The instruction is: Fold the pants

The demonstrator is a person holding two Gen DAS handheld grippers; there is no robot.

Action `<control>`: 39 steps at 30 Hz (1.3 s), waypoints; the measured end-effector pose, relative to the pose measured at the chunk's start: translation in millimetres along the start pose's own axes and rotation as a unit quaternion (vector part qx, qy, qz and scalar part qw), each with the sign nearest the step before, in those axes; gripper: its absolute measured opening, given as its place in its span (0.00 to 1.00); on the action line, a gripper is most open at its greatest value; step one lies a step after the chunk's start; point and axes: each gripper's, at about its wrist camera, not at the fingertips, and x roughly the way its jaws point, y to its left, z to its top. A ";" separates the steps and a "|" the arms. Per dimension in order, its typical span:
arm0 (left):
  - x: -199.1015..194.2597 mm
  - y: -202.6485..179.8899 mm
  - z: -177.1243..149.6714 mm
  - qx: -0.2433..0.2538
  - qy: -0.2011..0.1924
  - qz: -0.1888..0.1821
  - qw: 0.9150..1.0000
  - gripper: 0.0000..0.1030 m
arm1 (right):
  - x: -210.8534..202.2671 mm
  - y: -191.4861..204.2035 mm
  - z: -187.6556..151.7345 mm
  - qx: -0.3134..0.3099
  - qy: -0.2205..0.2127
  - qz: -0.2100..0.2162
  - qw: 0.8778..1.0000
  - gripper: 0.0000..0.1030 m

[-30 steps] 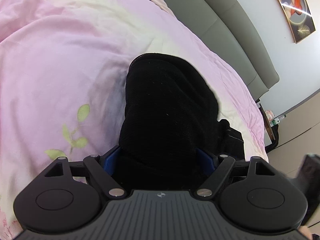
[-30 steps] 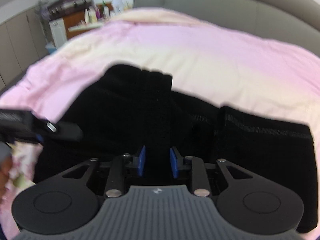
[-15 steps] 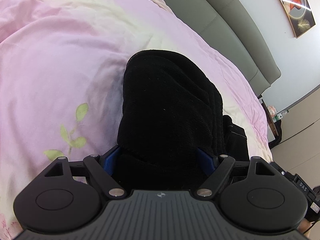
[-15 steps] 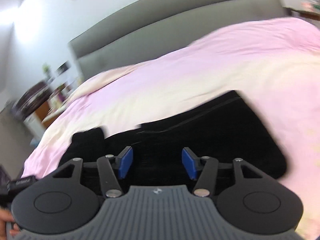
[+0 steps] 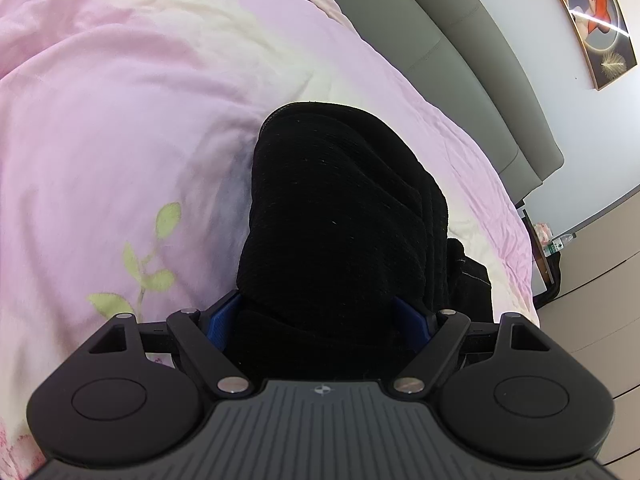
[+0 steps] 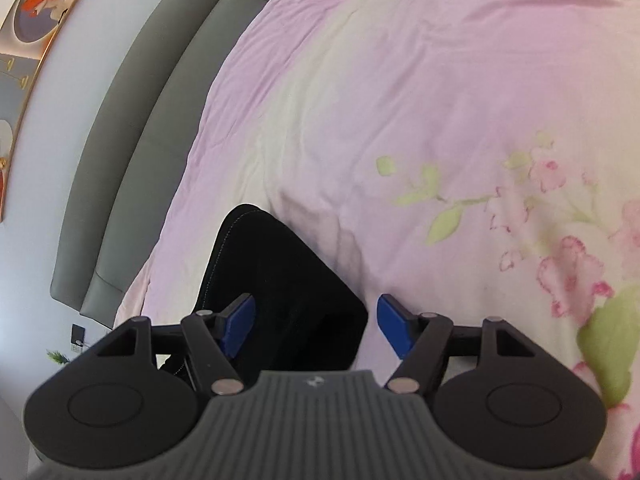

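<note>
On the bed, black pants bunched between wide left gripper jaws, grip uncertain, right gripper jaws just opening, wide, over pants corner, pads clear.

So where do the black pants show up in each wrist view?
Left wrist: the black pants fill the lower centre as a thick bundle between the jaws of the left gripper, with the pink quilt around them.
Right wrist: a flat corner of the pants sits lower left of centre.
Shared landmark: the grey headboard.
</note>
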 end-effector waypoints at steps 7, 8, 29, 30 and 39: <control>3.4 0.7 -2.0 -0.003 -0.001 0.003 1.000 0.90 | 47.4 13.0 -11.7 -0.077 0.032 -0.010 0.996 0.73; 3.8 0.5 -2.5 -0.005 -0.001 0.003 1.000 0.90 | 52.8 17.4 -13.4 -0.102 0.038 -0.018 0.994 0.73; 3.3 6.5 -0.8 -0.027 -0.003 -0.010 1.000 0.89 | -26.4 82.1 -37.3 -0.103 -0.050 0.056 0.992 0.20; 3.4 6.9 -0.9 -0.027 -0.003 -0.010 1.000 0.88 | -32.7 94.9 -41.2 -0.124 -0.056 0.053 0.989 0.19; 4.6 9.1 -0.8 -0.034 0.001 -0.011 0.999 0.88 | -63.5 225.1 -129.6 -0.366 -0.104 0.147 0.913 0.19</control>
